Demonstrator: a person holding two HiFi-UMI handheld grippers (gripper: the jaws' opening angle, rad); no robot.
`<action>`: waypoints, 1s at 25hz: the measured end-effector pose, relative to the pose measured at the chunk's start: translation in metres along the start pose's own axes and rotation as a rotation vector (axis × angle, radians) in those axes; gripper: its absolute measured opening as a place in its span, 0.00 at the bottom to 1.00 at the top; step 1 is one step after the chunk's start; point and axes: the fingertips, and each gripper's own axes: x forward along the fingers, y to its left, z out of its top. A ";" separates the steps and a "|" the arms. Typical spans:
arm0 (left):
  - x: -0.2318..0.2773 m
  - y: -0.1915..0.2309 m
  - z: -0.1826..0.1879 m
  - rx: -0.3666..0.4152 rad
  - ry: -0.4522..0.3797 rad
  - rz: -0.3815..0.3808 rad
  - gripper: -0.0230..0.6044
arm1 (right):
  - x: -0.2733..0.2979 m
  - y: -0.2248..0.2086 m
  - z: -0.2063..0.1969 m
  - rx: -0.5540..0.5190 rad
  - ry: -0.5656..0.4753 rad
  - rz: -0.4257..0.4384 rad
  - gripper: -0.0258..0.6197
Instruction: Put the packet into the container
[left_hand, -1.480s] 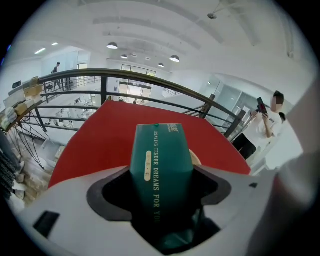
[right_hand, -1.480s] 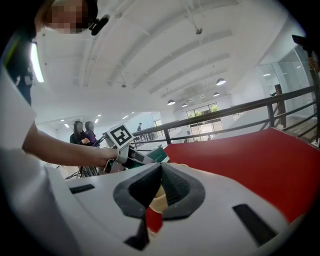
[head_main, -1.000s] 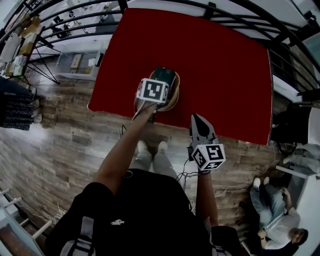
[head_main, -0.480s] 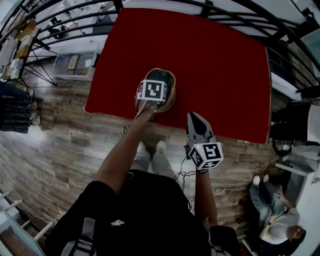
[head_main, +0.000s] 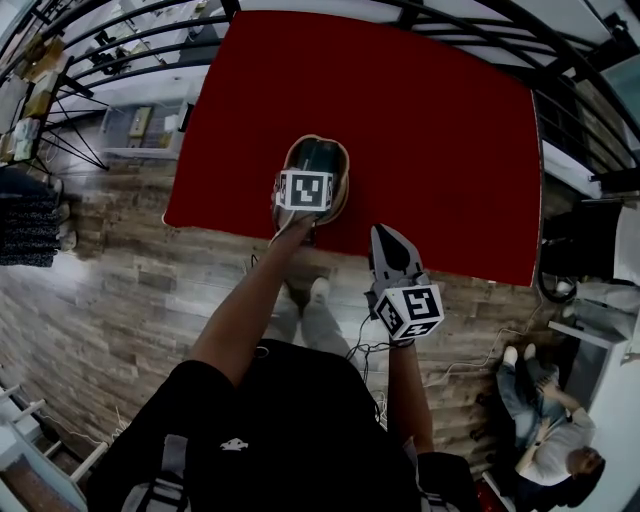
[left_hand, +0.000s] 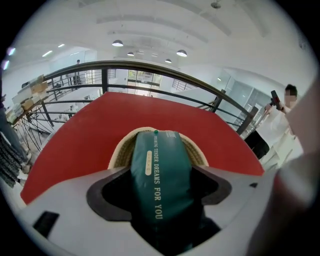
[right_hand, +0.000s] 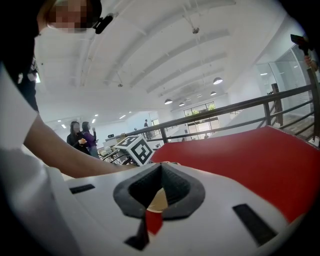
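Over the near edge of the red table (head_main: 440, 130), the right gripper (head_main: 387, 242) hangs with its jaws together, empty. Just beyond, the left gripper (left_hand: 160, 175) has its jaws clamped on the green packet (left_hand: 159, 150), whose far end lies inside the woven container (left_hand: 121, 151).

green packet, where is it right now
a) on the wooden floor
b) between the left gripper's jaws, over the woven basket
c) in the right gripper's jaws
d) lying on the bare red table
b: the left gripper view shows the green packet pinched between the jaws of the left gripper, its far end over the woven basket.
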 end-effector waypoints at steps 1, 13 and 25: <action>0.001 0.000 -0.001 -0.003 -0.008 -0.007 0.63 | 0.001 0.001 -0.001 0.000 0.002 0.000 0.07; 0.000 -0.005 -0.007 -0.042 -0.007 -0.063 0.63 | -0.004 0.012 -0.005 -0.007 0.011 -0.002 0.07; -0.030 -0.004 0.014 -0.021 -0.074 -0.098 0.65 | -0.016 0.014 -0.002 -0.002 -0.012 -0.012 0.07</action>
